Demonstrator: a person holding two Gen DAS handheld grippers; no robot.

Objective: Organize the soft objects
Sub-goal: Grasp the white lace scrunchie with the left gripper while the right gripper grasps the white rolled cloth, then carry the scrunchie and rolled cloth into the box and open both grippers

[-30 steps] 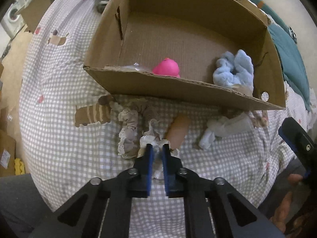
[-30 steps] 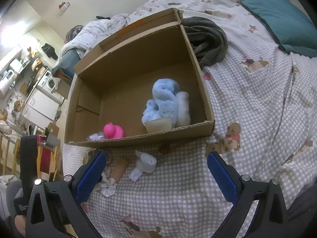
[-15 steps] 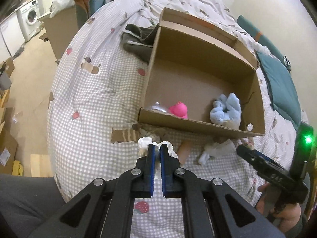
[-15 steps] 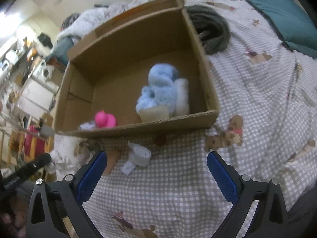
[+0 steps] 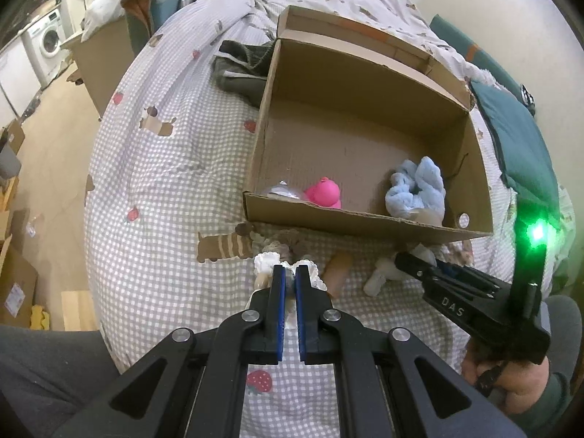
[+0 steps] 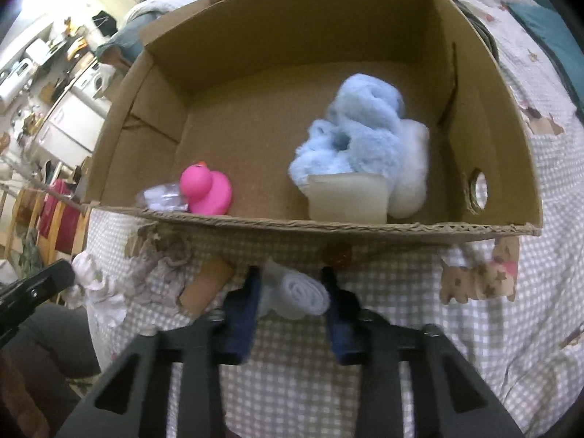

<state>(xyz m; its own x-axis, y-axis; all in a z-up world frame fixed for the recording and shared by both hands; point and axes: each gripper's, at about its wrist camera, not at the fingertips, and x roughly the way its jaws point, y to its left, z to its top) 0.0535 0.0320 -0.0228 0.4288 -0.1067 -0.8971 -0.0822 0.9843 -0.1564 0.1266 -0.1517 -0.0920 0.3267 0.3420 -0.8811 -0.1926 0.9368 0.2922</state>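
A cardboard box [image 5: 368, 224] [image 6: 339, 228] stands on the checked bed cover. It holds a pink rubber duck [image 5: 323, 192] [image 6: 206, 191], a blue fluffy cloth [image 5: 418, 191] [image 6: 359, 133] and a pale foam block [image 6: 346, 197]. My left gripper [image 5: 288, 273] is shut on a white frilly cloth [image 5: 268, 260], lifted above the bed in front of the box. My right gripper [image 6: 292, 281] has its jaws around a rolled white sock [image 6: 301, 294] [image 5: 381, 279] on the bed; the jaws touch or nearly touch its sides. A brown tube-shaped item [image 5: 337, 272] [image 6: 206, 284] lies beside it.
A grey frilly cloth [image 6: 160, 273] lies left of the brown item. A dark grey garment [image 5: 241, 67] lies behind the box's left corner. Teal pillows [image 5: 518, 146] lie at the right. The bed edge drops to the floor at the left.
My left gripper has risen and pulled back with the white frilly cloth. My right gripper has dropped to the rolled white sock and narrowed its jaws from wide open.
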